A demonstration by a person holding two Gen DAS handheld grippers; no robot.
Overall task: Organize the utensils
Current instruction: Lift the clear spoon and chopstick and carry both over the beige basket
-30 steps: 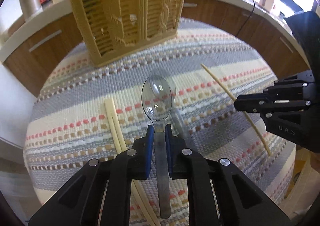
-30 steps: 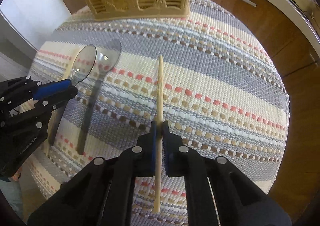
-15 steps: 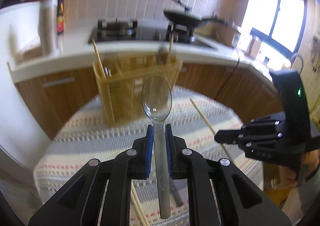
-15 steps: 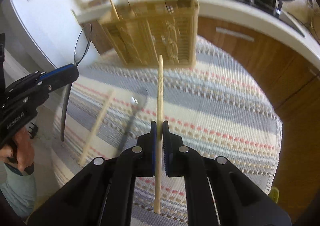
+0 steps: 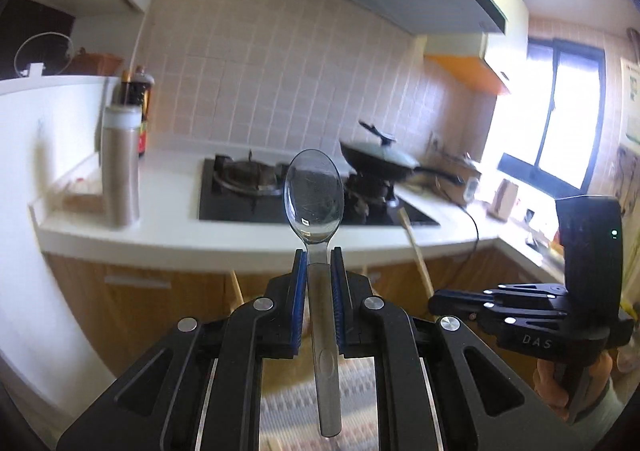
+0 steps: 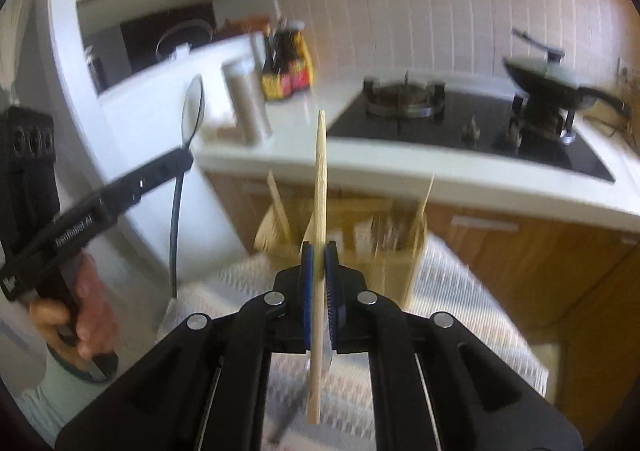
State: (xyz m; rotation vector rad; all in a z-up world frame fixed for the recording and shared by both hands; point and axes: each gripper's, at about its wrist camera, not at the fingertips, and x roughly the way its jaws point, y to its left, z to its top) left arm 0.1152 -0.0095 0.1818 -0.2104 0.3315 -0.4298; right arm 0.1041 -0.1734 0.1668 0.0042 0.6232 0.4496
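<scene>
My left gripper [image 5: 318, 257] is shut on the neck of a clear plastic spoon [image 5: 314, 199], bowl up, held high in front of the kitchen counter. In the right wrist view the same left gripper [image 6: 182, 159] and spoon [image 6: 192, 113] show at the left, held by a hand. My right gripper [image 6: 319, 251] is shut on a wooden chopstick [image 6: 320, 171] that stands upright. Behind it and lower, blurred, is the yellow slatted utensil holder [image 6: 360, 235] on the striped mat. The right gripper [image 5: 434, 297] and its chopstick [image 5: 414, 247] also show at the right of the left wrist view.
A white counter [image 5: 168, 227] with a gas hob [image 5: 244, 187], a lidded wok [image 5: 380, 161], a steel flask [image 5: 120, 167] and sauce bottles [image 6: 286, 63] runs behind. Wooden cabinet fronts [image 6: 520, 251] lie below it. The striped mat [image 6: 440, 291] covers the table. Another chopstick stands in the holder.
Both grippers have risen well above the table and tilted up, each keeping its utensil. The views have swung from the mat and holder up to the counter, hob and wall.
</scene>
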